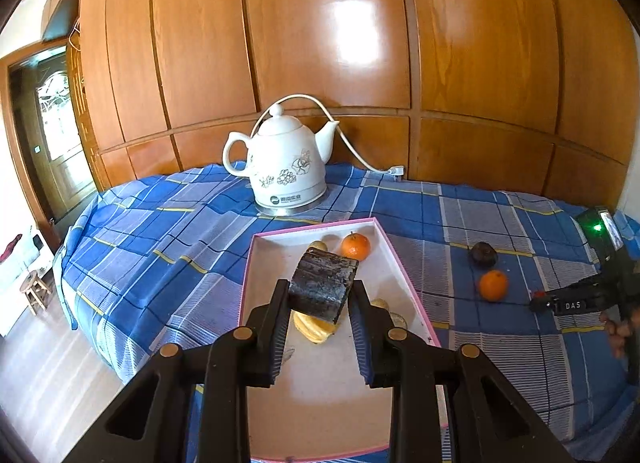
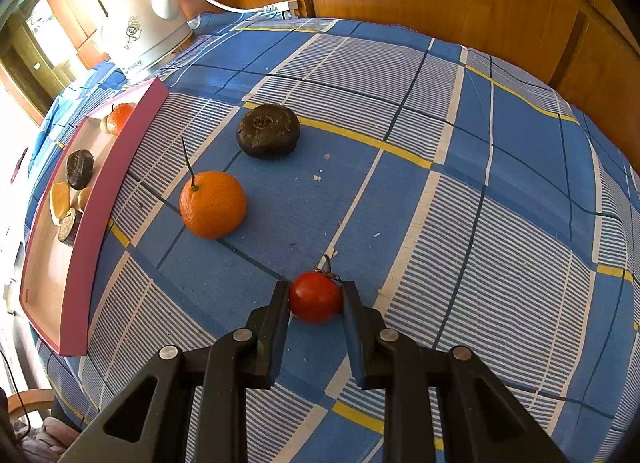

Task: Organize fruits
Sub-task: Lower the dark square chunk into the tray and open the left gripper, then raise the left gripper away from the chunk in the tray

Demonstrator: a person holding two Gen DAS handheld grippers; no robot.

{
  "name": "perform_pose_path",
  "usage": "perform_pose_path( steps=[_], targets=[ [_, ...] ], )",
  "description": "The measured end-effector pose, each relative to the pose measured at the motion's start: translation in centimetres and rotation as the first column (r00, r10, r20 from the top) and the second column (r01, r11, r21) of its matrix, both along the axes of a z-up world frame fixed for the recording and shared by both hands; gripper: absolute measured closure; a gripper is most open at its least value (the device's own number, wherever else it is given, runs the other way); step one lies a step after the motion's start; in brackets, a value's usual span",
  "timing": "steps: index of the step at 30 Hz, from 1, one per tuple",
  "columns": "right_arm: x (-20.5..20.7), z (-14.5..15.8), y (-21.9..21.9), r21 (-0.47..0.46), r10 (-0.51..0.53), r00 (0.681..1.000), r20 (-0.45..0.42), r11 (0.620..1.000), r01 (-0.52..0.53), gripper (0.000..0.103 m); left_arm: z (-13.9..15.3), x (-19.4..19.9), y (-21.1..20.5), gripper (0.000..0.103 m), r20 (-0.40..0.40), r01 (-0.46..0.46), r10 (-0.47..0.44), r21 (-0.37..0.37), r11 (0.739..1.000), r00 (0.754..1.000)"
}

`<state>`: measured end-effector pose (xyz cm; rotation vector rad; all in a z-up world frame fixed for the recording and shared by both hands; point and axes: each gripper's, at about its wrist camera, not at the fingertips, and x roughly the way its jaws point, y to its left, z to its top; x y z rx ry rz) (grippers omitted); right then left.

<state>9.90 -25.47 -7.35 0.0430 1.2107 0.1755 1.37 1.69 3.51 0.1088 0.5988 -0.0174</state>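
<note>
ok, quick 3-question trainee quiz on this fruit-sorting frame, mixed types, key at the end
1. True or false: the right gripper is shut on the small red fruit.
2. What does the left gripper hold over the pink-rimmed tray? A) an orange B) a dark cylindrical piece C) nothing
3. Besides the red fruit, how many items lie on the blue plaid cloth outside the tray?

Key: 1 true. 2 B, the dark cylindrical piece. 3 two: the stemmed orange and the dark round fruit.
</note>
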Motion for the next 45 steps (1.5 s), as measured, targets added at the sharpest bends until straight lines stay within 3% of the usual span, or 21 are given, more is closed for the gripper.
perform_pose_path(
  steps=[6, 8, 13, 20, 23, 30, 36, 41, 45],
  targets=[
    [0.1, 0.1, 0.0, -0.001, 0.001, 1.000, -0.001, 1.000, -0.001, 0.077, -2.9, 1.7, 1.5, 0.074, -0.101, -0.040, 0.037, -0.027, 0.999, 0.994],
    [0.1, 0.1, 0.0, -0.002, 0.001, 1.000, 0.000, 1.000, -0.001, 0.077, -4.5, 2.5, 2.6, 0.074, -0.167, -0.071, 0.060, -0.062, 0.996, 0.984],
    [0.1, 0.0, 0.0, -0.003, 0.001, 1.000, -0.001, 1.000, -0.001, 0.077, -6.4, 3.4, 4.3, 0.074, -0.228, -0.105, 0.075, -0.123, 0.987, 0.971],
    [0.1, 0.0, 0.1, -0.009, 0.006, 1.000, 0.000, 1.000, -0.006, 0.078, -7.2, 4.7, 5.3, 0.074, -0.248, -0.140, 0.103, -0.137, 0.981, 0.963],
    [0.1, 0.1, 0.1, -0.010, 0.006, 1.000, 0.000, 1.000, -0.006, 0.077, -6.8, 4.4, 6.3, 0.074, -0.236, -0.150, 0.105, -0.181, 0.972, 0.966],
    [0.2, 0.1, 0.3, -0.020, 0.015, 1.000, 0.001, 1.000, -0.015, 0.077, -6.1, 3.1, 8.7, 0.074, -0.212, -0.184, 0.141, -0.200, 0.962, 0.967],
    [0.2, 0.1, 0.4, -0.024, 0.015, 1.000, 0.001, 1.000, -0.015, 0.077, -6.1, 1.9, 8.9, 0.074, -0.218, -0.150, 0.102, -0.217, 0.965, 0.971],
    [0.2, 0.0, 0.4, -0.026, 0.017, 1.000, 0.001, 1.000, -0.017, 0.077, -5.8, 0.7, 7.4, 0.074, -0.215, -0.021, -0.031, -0.237, 0.971, 0.976],
    [0.2, 0.0, 0.4, -0.028, 0.016, 1.000, 0.002, 0.999, -0.016, 0.077, -6.2, 0.5, 5.7, 0.074, -0.223, 0.018, -0.062, -0.193, 0.981, 0.973]
  ],
)
